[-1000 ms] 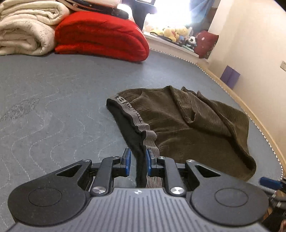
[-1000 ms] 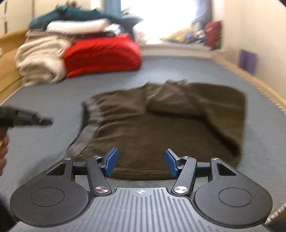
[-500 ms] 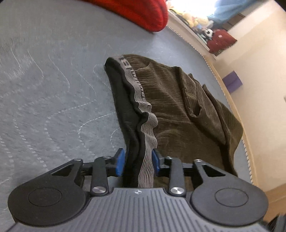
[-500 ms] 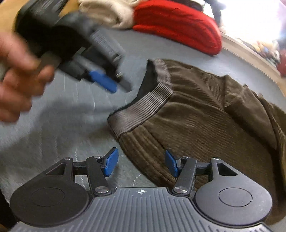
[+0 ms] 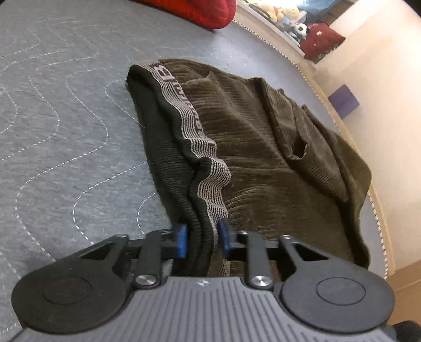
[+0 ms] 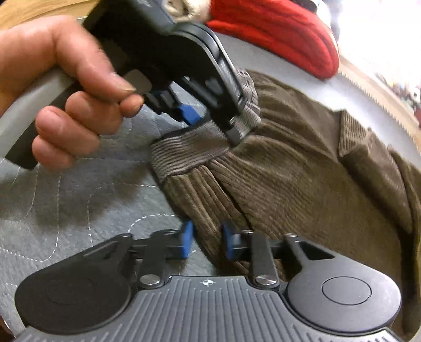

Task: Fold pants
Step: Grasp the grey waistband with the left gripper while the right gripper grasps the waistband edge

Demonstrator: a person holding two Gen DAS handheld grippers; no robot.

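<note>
Brown corduroy pants [image 5: 263, 147] lie bunched on the grey quilted mattress [image 5: 58, 126], their striped grey waistband [image 5: 189, 123] toward me. My left gripper [image 5: 202, 240] is shut on the waistband, which runs between its blue pads. In the right wrist view the left gripper [image 6: 210, 118] sits on the waistband [image 6: 189, 150] with a hand on its handle. My right gripper [image 6: 205, 240] has closed to a narrow gap around the side edge of the pants [image 6: 289, 184], a fold of corduroy between its pads.
A red folded blanket [image 6: 276, 34] and a cream one lie at the far end of the mattress. Stuffed toys [image 5: 284, 13] and a red bag [image 5: 321, 42] line the window ledge. The mattress edge [image 5: 379, 215] and wall run along the right.
My left gripper has tightened on the waistband. My right gripper has moved forward onto the pants' side edge and narrowed from wide open to a small gap around the cloth.
</note>
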